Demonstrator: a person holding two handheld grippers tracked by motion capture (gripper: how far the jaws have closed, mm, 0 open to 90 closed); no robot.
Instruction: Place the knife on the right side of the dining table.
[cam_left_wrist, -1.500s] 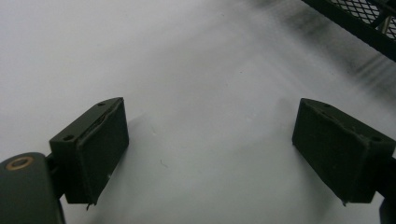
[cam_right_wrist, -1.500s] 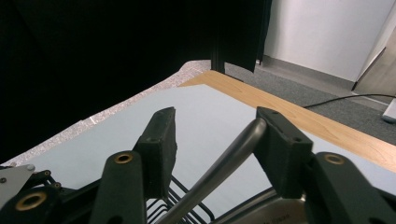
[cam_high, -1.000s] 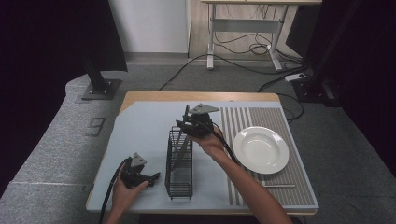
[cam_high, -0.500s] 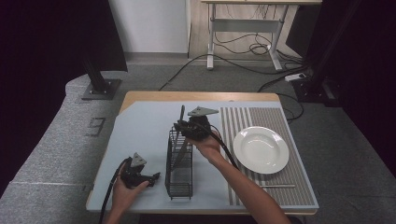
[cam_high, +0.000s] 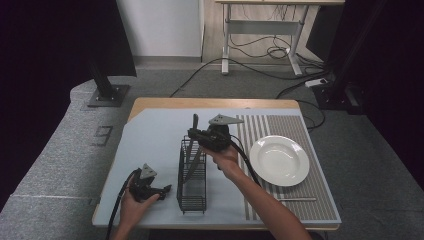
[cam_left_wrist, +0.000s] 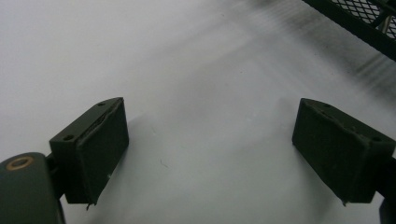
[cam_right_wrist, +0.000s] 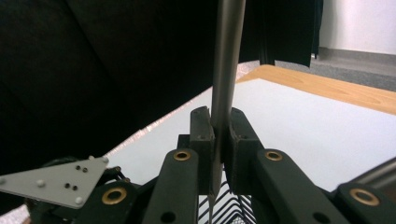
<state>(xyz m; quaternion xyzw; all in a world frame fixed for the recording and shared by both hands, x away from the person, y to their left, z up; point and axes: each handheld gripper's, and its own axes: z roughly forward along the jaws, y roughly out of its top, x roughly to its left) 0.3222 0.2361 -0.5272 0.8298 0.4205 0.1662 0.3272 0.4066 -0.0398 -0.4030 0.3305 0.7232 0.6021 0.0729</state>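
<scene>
Black wire made up the cutlery rack (cam_high: 192, 175) that stood on the pale tabletop (cam_high: 150, 145) before us. Nearest to us, our left gripper (cam_high: 148, 186) rested low on the tabletop just left of the rack, its jaws spread wide with nothing between them. Beyond it, our right gripper (cam_high: 200, 136) hovered over the rack's far end; its jaws had just been closing and now clenched a steel utensil handle (cam_right_wrist: 227, 70), which stood nearly upright with its lower part down inside the rack. To the right, well apart, a white plate (cam_high: 279, 160) lay on the striped mat (cam_high: 300, 130).
</scene>
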